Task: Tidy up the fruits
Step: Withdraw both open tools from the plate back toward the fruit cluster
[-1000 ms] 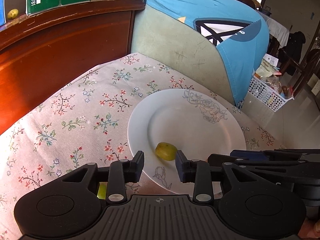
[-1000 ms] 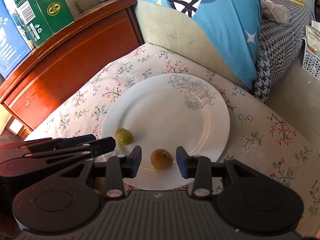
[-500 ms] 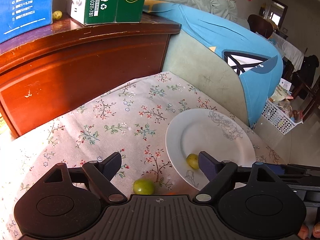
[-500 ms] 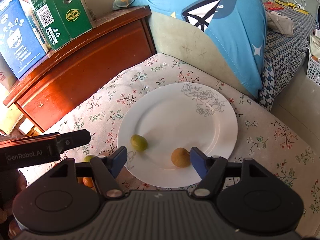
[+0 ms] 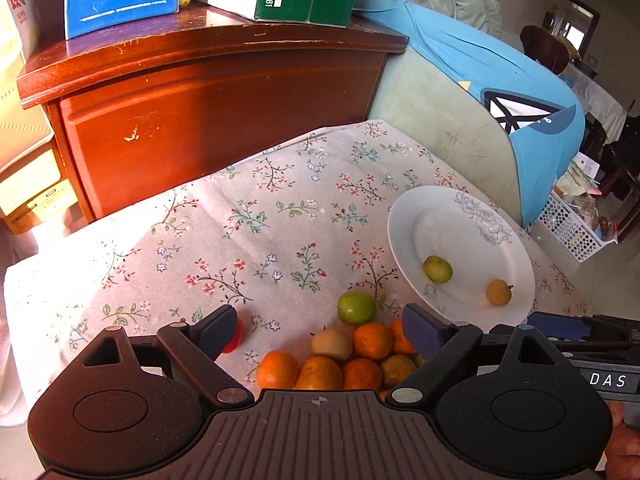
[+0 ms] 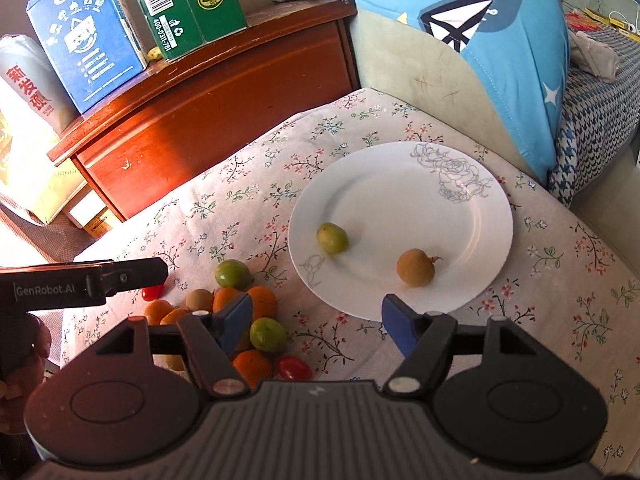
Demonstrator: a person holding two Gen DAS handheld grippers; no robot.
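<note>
A white plate [image 5: 516, 248] [image 6: 472, 200] lies on the floral cloth, holding a small green fruit [image 5: 437, 268] [image 6: 332, 237] and a brown fruit [image 5: 499, 292] [image 6: 415, 267]. A pile of oranges [image 5: 362, 356] [image 6: 256, 304], green fruits [image 5: 355, 307] [image 6: 268, 334] and red tomatoes [image 6: 295, 367] lies left of the plate. My left gripper [image 5: 320, 326] is open and empty above the pile. My right gripper [image 6: 316, 314] is open and empty near the plate's front edge.
A red-brown wooden cabinet [image 5: 224, 92] [image 6: 224, 92] stands behind the table with blue [image 6: 88, 32] and green boxes [image 6: 188, 0] on top. A sofa with a blue cloth [image 6: 500, 40] is at the back right. A white basket [image 5: 568, 228] sits on the floor.
Both grippers opened, released their fruits on the plate, and pulled back. The left gripper swung left, so the fruit pile now lies between its fingers.
</note>
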